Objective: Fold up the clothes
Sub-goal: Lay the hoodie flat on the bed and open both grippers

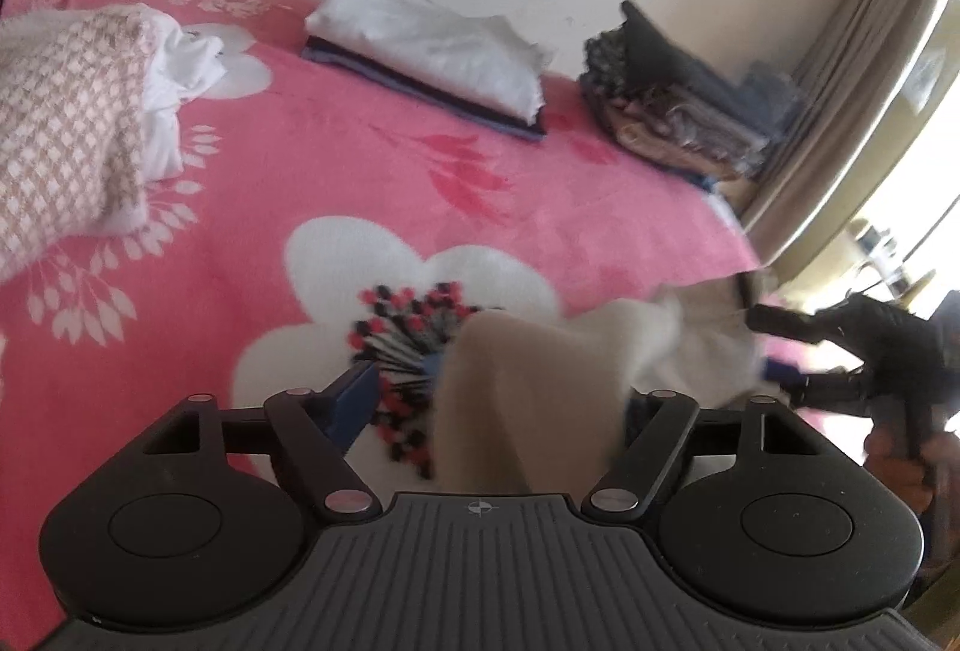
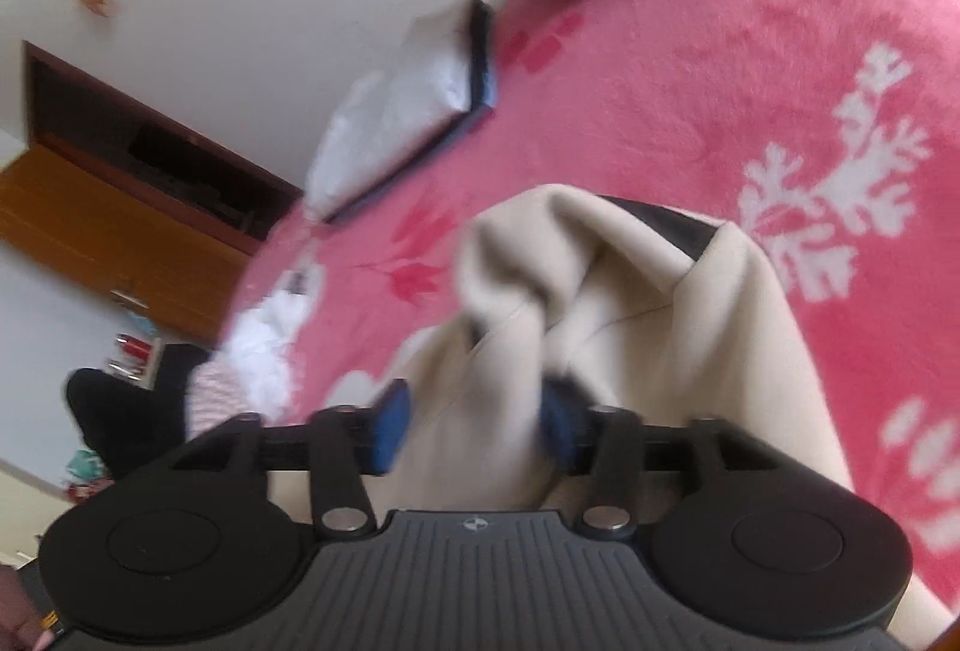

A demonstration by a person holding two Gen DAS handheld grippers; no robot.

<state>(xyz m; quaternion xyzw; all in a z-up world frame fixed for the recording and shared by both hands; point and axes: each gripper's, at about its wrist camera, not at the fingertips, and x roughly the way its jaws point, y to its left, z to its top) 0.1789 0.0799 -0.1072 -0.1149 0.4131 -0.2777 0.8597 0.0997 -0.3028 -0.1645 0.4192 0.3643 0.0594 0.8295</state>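
A beige garment (image 1: 528, 399) lies bunched on the pink floral blanket (image 1: 360, 159) at the near right of the bed. My left gripper (image 1: 495, 399) stands wide. Its left blue pad (image 1: 354, 399) is clear of the cloth, and the cloth covers the right finger. In the left wrist view my right gripper (image 1: 765, 348) comes in from the right, at the garment's far end. In the right wrist view a bunched fold of the beige garment (image 2: 630, 303) fills the gap of the right gripper (image 2: 474, 426) between the blue pads (image 2: 390, 429). Both views are blurred.
A folded stack with a white top (image 1: 432, 45) and a dark folded pile (image 1: 678, 93) sit by the wall. A checked pink-and-white garment (image 1: 66, 123) with white clothes lies at the left. A curtain (image 1: 870, 51) hangs past the bed's right edge. A wooden wardrobe (image 2: 120, 207) stands beyond the bed.
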